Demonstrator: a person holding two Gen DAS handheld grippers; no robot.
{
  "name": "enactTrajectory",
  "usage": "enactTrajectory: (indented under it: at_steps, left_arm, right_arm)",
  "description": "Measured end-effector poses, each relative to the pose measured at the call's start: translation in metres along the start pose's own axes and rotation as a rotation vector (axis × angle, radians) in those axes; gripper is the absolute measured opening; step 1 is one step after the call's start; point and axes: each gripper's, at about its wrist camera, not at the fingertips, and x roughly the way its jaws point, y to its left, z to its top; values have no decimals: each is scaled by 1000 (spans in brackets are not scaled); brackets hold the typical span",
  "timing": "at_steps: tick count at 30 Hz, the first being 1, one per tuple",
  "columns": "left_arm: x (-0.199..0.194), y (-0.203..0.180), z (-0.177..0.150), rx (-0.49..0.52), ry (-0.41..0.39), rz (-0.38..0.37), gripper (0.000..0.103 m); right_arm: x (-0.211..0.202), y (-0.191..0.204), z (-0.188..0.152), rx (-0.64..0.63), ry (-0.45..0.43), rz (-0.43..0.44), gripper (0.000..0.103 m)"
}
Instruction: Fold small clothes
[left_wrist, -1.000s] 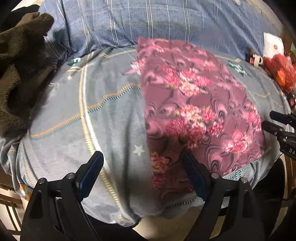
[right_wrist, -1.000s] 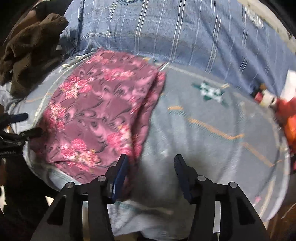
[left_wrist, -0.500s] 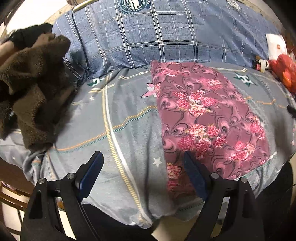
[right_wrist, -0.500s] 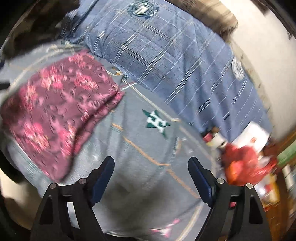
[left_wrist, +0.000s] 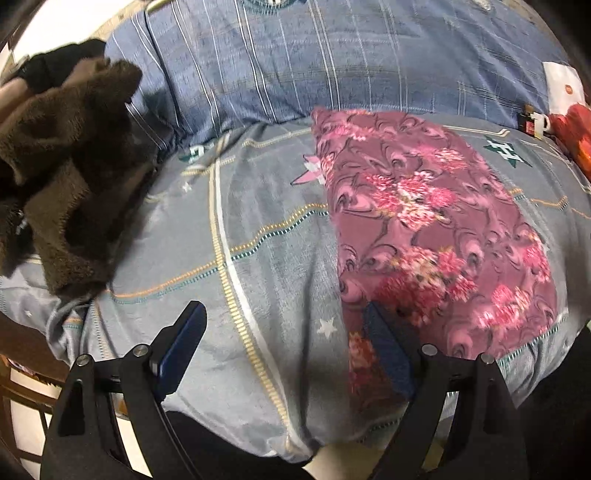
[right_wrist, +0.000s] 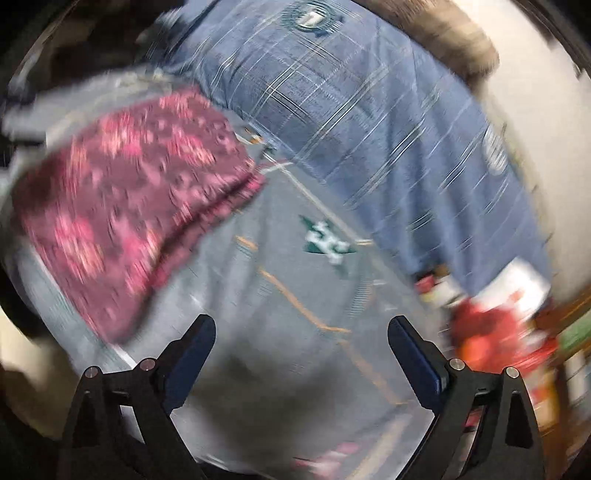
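Right wrist view: motion blur is smearing everything beyond the gripper fingers.
Floral garment (right_wrist: 122, 218): its print is streaking into pink dashes here; its folded edge is staying readable, its layers are not.
Red items (right_wrist: 495, 332): blur is leaving only red and orange patches, so what they are cannot be told.
Brown fleece (left_wrist: 62, 177): the left edge of the left wrist view is cutting it off.
Left gripper (left_wrist: 284, 332): its right finger is covering part of the garment's near left corner.
White packet (left_wrist: 563, 90): its print is too small to read.
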Motion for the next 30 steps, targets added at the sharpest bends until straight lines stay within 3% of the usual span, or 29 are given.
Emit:
enactTrajectory:
  at_steps: [3,5,7,9,15,18,19,22,24,28,30]
  left_arm:
    - [18,1,16,-32,45,-33,88]
    - [29,1,30,-56,68,-59,88]
    - [37,3,46,-80,74,-66,88]
    - [45,5,61,-111,85,-84,88]
    - [74,11,94,-212,127,-183,88]
    - [85,10,107,-244,139,-256,88]
    - [89,10,111,-252,148,-272,88]
    - [94,9,119,-269,146,-320,88]
    - [100,8,121,-283,136,-337,88]
    - [127,-3,121,-273,194,-341,89]
    - [125,1,120,-289,198,-359,89]
  right_arm:
    - [25,-5,15,181,7,137,93]
    - [43,-14,27,328,-1,241,84]
    - [63,-26,39,469,-7,354,68]
    - [80,-33,48,581,-18,429,65]
    - [131,-16,81,657,16,521,60]
    - [154,-8,90,684,62,624,10]
    - [155,-7,92,687,63,631,9]
    - [126,-27,92,748,-100,640,3]
    - [122,-39,85,824,-139,640,3]
    - [164,-20,75,766,57,572,3]
    - [160,-18,72,776,50,570,5]
